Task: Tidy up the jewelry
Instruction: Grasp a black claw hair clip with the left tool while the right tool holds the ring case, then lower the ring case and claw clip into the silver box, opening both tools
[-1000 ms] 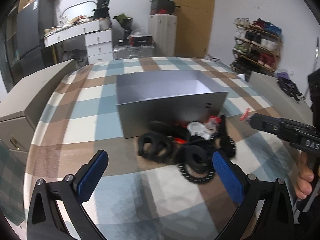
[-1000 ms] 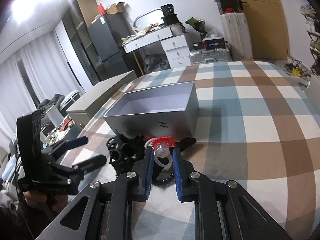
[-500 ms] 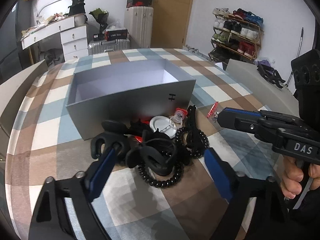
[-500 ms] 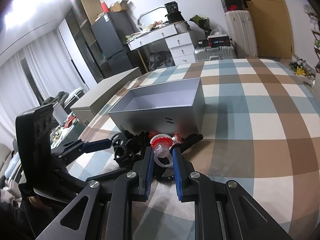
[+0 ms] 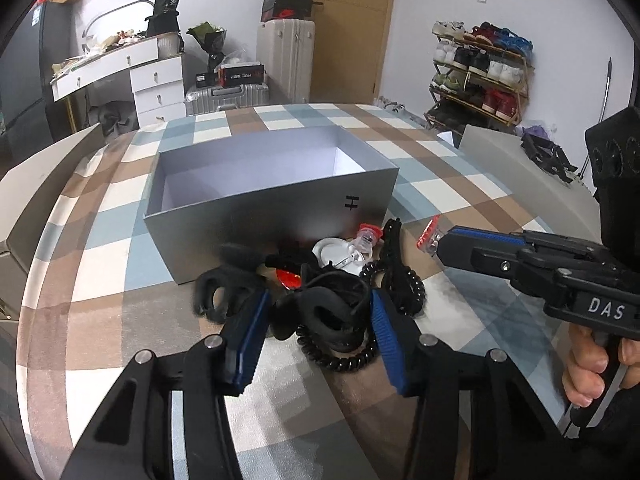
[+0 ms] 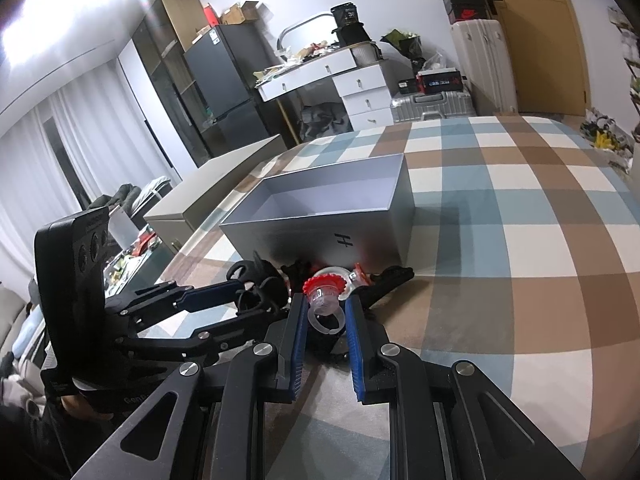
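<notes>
An open grey box (image 5: 272,196) stands on the checked table; it also shows in the right wrist view (image 6: 332,212). In front of it lies a pile of black hair ties and coil bands (image 5: 332,308) with a white round piece (image 5: 334,252) and a red-capped clear ring (image 5: 366,236). My left gripper (image 5: 318,314) is narrowing around a black fabric tie in the pile. My right gripper (image 6: 325,312) is shut on a clear plastic ring with a red top (image 6: 323,300), held above the table right of the pile (image 5: 430,238).
The checked tablecloth (image 6: 500,240) stretches right of the box. Grey cabinets (image 5: 44,176) flank the table on the left and another (image 5: 516,164) on the right. A white desk, suitcases and a shoe rack (image 5: 480,68) stand behind.
My left gripper has moved forward and down onto the pile and its fingers have closed in around a black tie. My right gripper holds the ring and has barely shifted.
</notes>
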Tool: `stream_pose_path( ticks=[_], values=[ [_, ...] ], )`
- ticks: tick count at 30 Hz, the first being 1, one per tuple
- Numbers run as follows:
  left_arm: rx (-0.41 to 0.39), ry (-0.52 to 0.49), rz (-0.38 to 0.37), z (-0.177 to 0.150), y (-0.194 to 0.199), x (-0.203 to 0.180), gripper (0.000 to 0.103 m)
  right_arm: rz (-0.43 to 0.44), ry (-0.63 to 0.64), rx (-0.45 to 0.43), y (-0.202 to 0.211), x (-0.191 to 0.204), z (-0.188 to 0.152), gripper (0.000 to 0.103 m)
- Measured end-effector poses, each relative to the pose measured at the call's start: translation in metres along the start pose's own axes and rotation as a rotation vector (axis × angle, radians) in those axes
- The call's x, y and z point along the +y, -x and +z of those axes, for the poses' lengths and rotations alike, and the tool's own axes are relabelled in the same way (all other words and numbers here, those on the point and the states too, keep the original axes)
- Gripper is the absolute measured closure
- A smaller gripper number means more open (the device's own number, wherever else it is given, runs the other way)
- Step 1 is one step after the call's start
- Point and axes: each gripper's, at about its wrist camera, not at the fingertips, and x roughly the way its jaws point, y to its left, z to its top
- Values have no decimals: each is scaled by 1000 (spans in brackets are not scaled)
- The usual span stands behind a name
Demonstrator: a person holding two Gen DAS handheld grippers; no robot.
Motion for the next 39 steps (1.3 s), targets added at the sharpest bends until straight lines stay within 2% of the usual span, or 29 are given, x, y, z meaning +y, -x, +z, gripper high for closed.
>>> stream_pose_path(
  ticks=[11,23,35,39],
  values=[
    [-77,-4,33,9,18,-2,58,13,0,-45,6,1,1,85],
    [-144,45,70,22,30,11,58,20,-14,-100,15,2,10,85],
    [-161,111,124,39,23,33,58,10,-2,-99,4,11,29,85],
    [-150,131,121,44,22,37,58,2,2,-91,-2,13,37,85]
  ],
)
